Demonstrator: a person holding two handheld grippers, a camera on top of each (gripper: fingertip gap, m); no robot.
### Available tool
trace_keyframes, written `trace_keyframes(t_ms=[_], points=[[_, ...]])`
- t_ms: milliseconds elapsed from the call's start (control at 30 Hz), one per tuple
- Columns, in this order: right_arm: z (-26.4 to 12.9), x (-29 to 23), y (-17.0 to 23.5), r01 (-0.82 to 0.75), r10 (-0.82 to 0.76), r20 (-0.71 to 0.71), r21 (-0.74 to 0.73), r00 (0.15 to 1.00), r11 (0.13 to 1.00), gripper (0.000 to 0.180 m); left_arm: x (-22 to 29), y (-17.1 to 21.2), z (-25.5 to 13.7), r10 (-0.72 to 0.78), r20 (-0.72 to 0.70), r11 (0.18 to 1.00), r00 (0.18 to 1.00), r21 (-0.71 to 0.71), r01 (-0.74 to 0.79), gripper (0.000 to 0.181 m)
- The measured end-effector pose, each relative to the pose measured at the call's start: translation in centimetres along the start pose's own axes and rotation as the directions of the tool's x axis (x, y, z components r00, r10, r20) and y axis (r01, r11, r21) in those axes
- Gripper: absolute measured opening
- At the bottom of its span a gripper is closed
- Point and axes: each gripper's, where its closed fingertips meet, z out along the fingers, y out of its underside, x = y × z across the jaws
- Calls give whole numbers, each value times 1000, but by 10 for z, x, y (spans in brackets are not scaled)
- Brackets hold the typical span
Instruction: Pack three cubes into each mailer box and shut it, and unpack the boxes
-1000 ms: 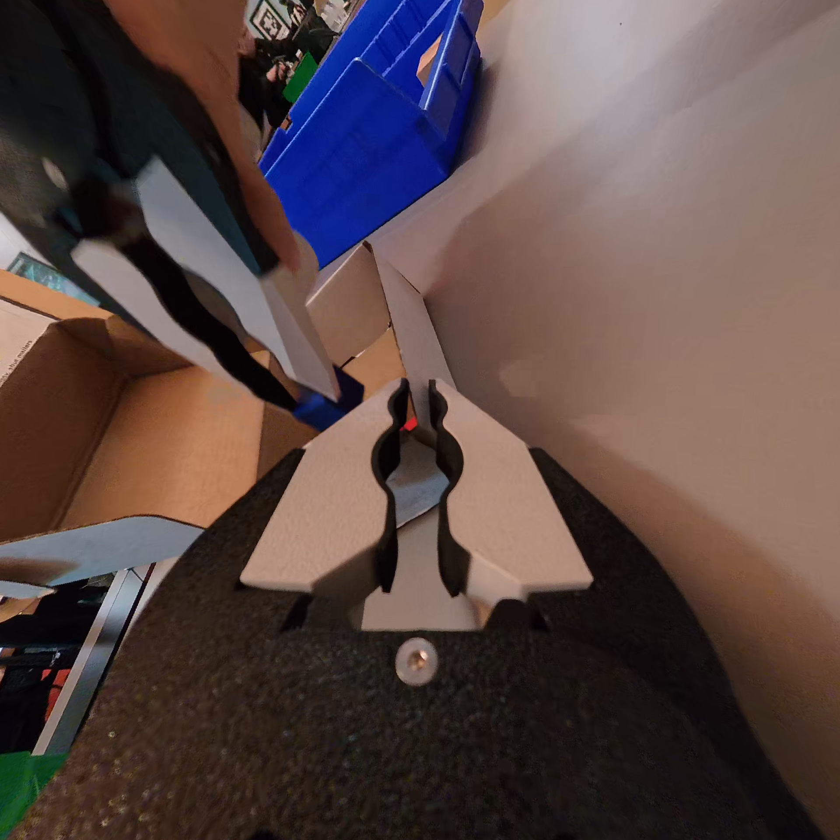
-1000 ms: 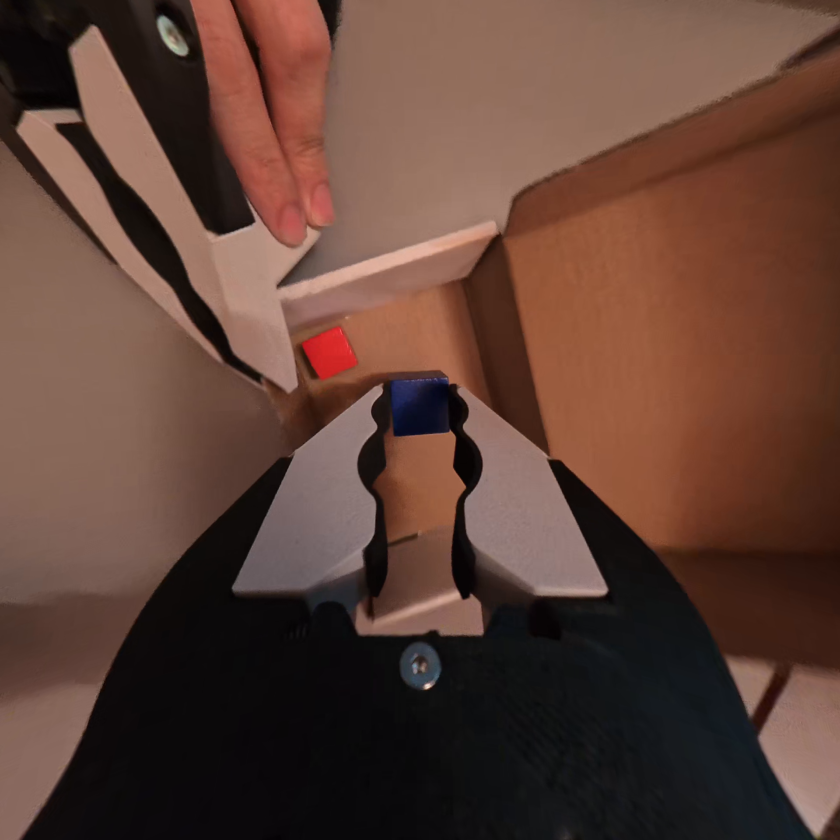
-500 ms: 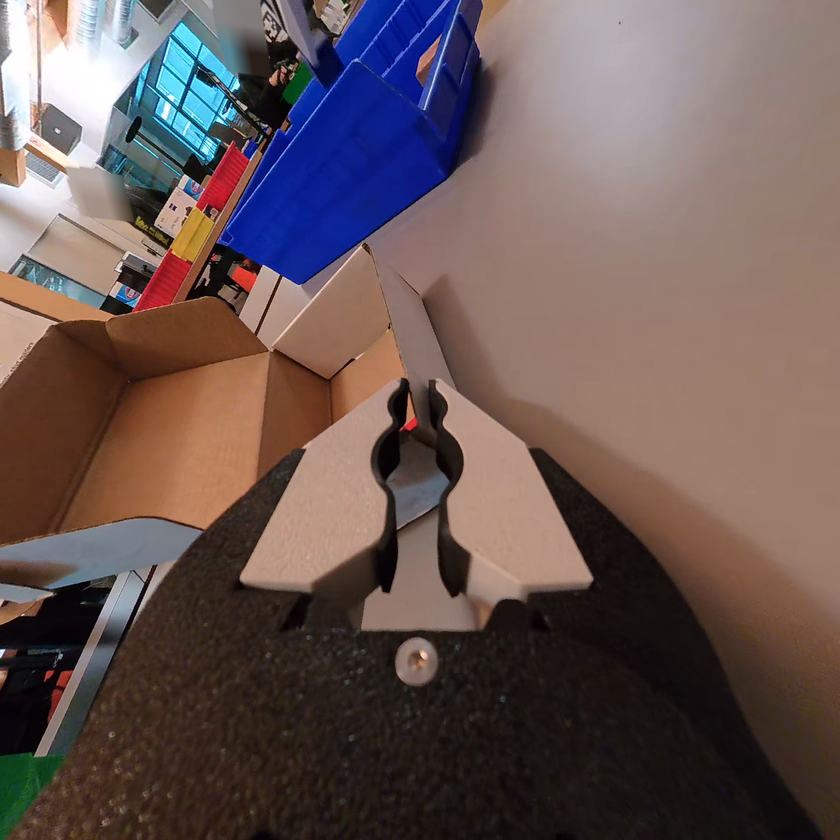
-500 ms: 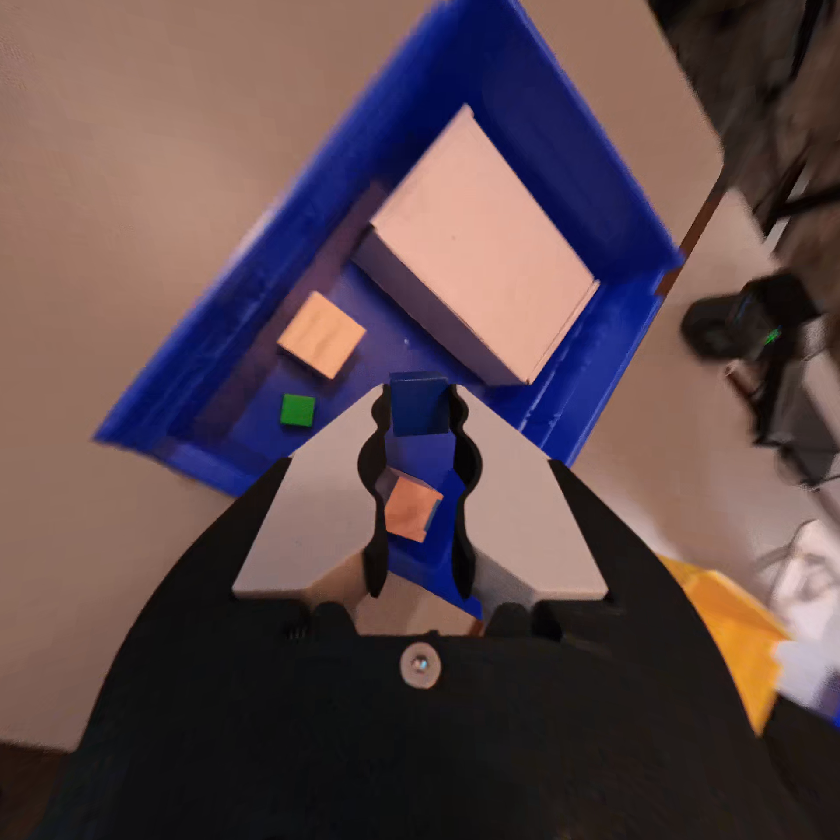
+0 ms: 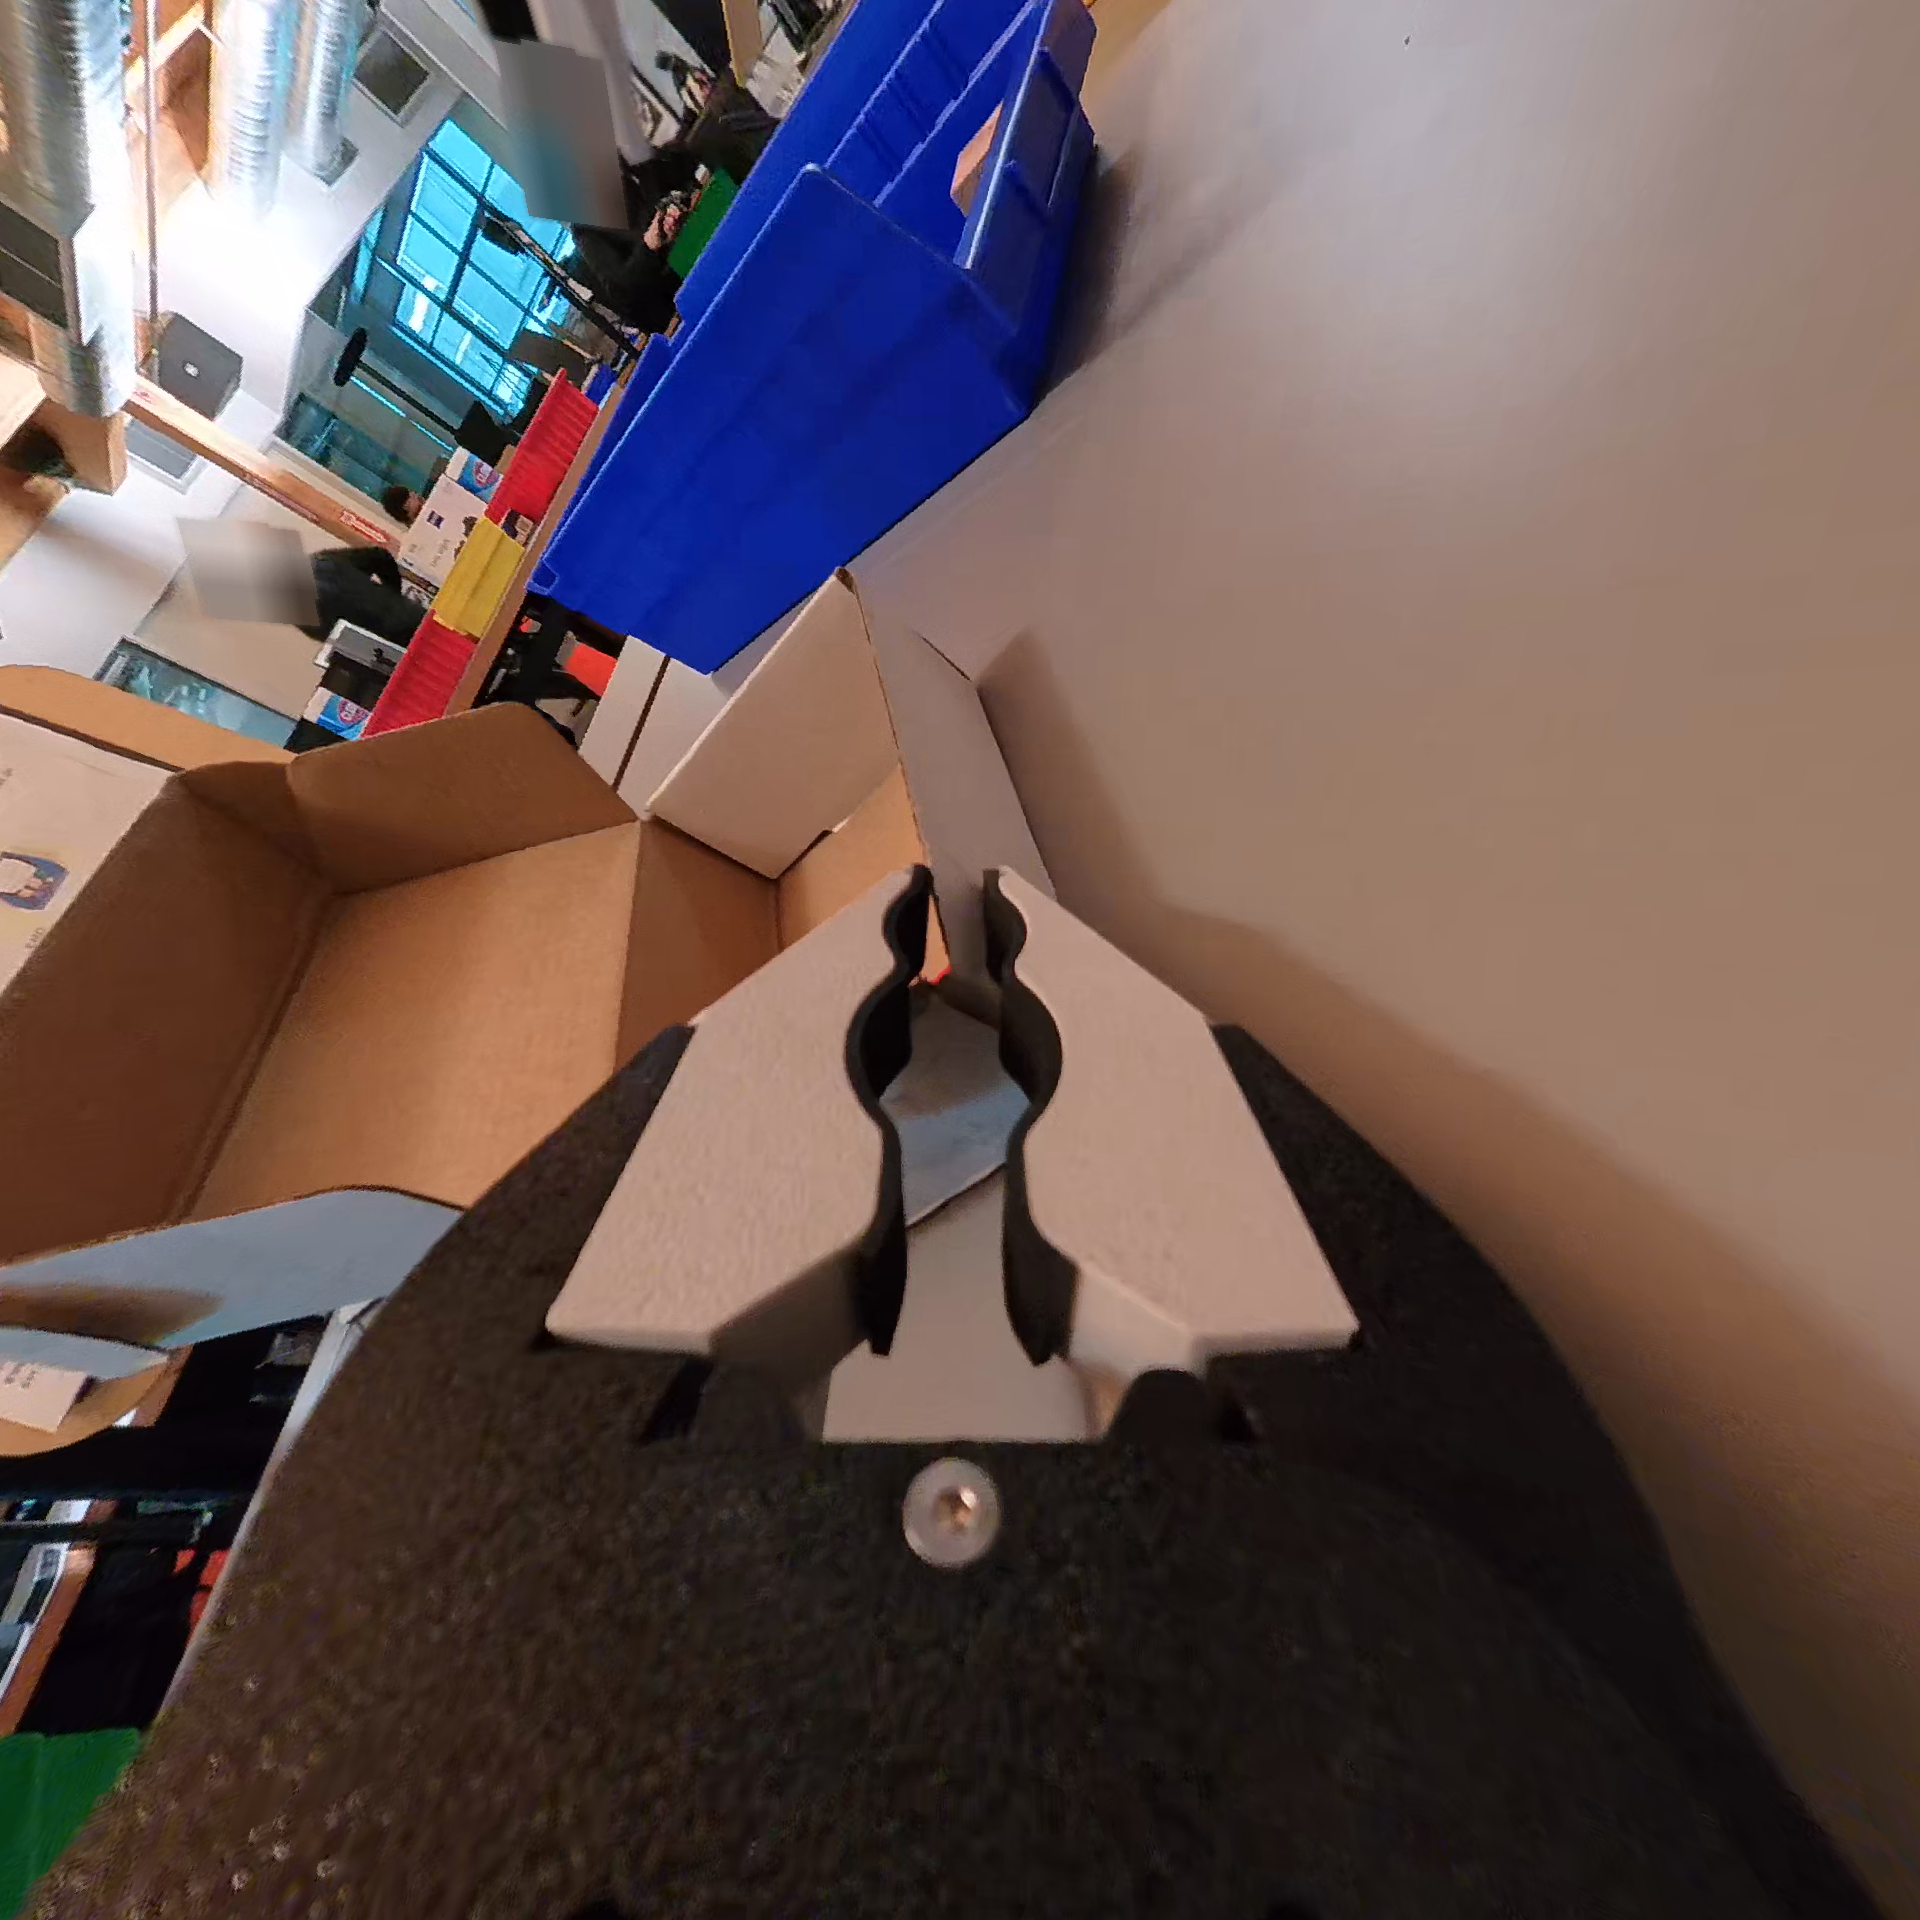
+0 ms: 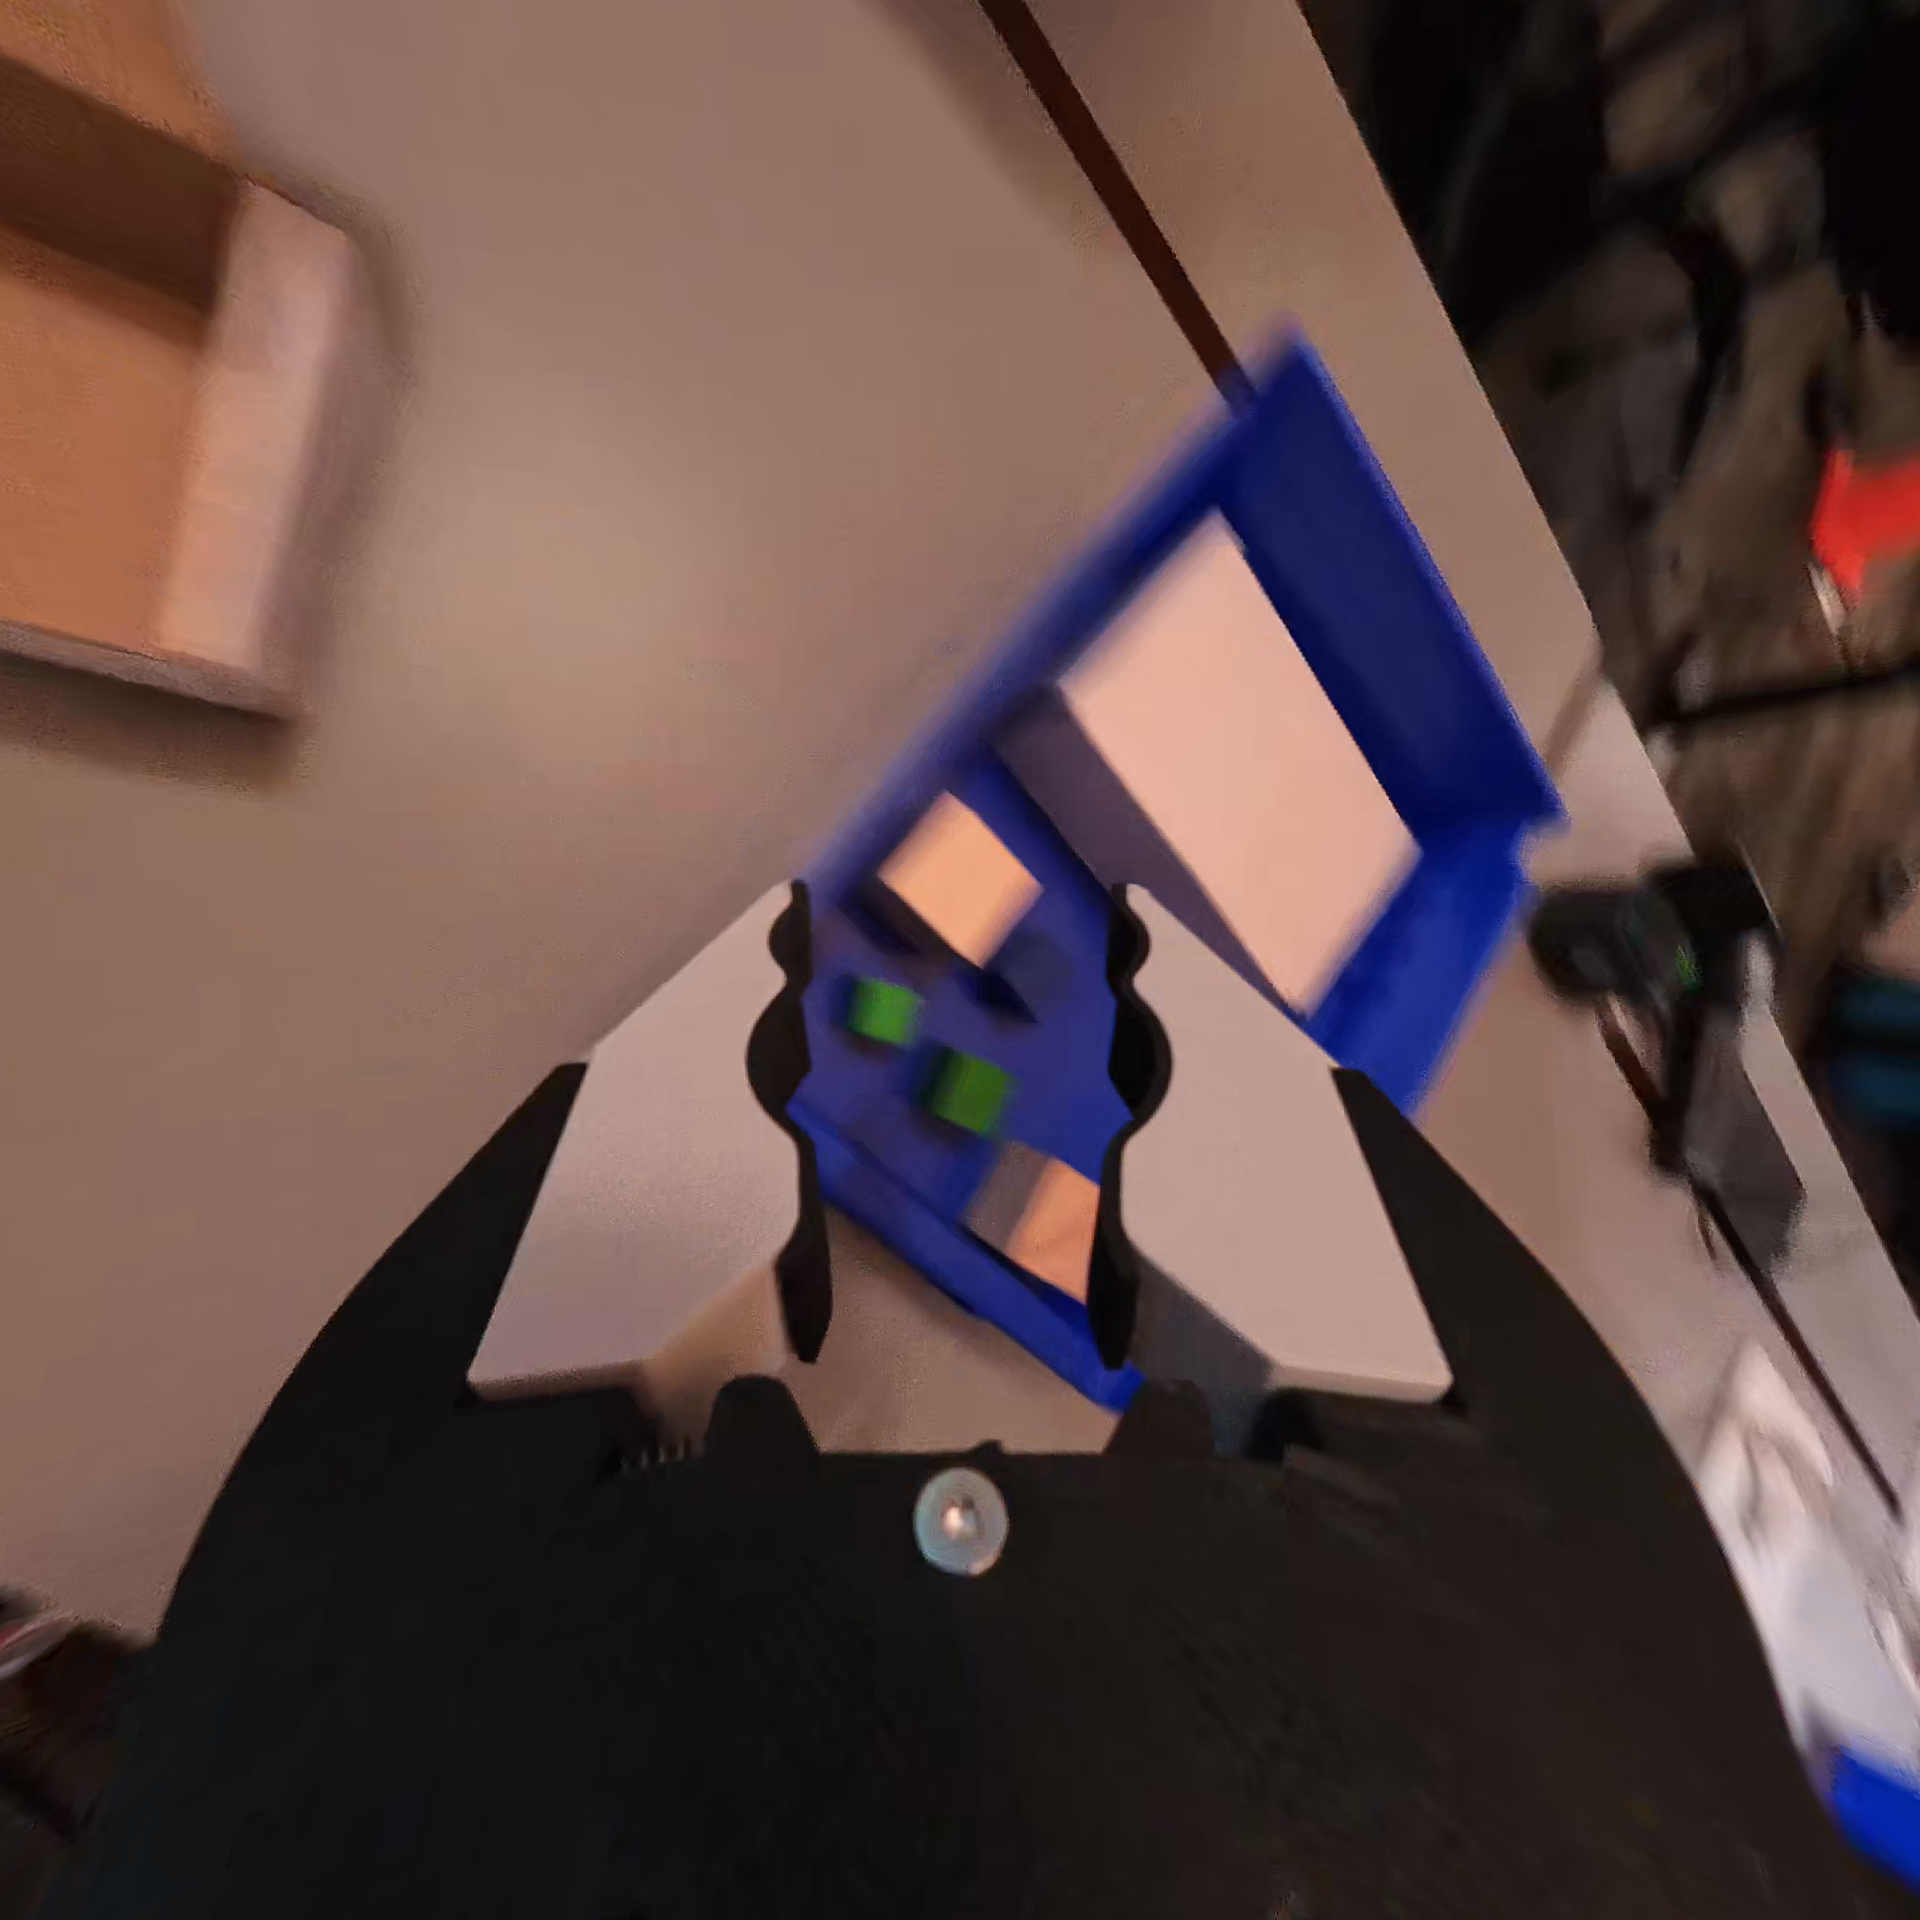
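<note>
My left gripper point(image 5: 956, 906) is shut on the white side flap point(image 5: 951, 748) of the open mailer box point(image 5: 416, 997), at the box's right wall. A sliver of a red cube point(image 5: 940, 977) shows between the fingers. My right gripper point(image 6: 961, 904) is open and empty above a blue bin point(image 6: 1382, 561). The right wrist view is blurred. In the bin lie two green cubes point(image 6: 883, 1010) point(image 6: 968, 1086), two pale cubes point(image 6: 961, 873) point(image 6: 1039, 1210) and a shut white box point(image 6: 1236, 758). I cannot make out the blue cube against the bin's blue floor.
Blue bins point(image 5: 831, 416) stand on the table beyond the mailer box in the left wrist view. The mailer box's corner point(image 6: 208, 468) shows at the left of the right wrist view. The table edge point(image 6: 1475, 436) runs just past the bin, with dark equipment beyond it.
My right gripper carried the blue cube out of the mailer box to the blue bin and has opened, so the cube is gone from its jaws. My left gripper has held still on the flap.
</note>
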Motion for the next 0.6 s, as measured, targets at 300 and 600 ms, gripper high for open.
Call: trace_keyframes(t_ms=[300,600], points=[[28,-210,-94,240,-293,434,174,852,955,51,-29,3,-30,-157,-67,984,985,70,161,32],[52,-272,-114,612,-744,478,433,467,662,44,-10,9,-44,-216,-268,955,939,142,260,12]])
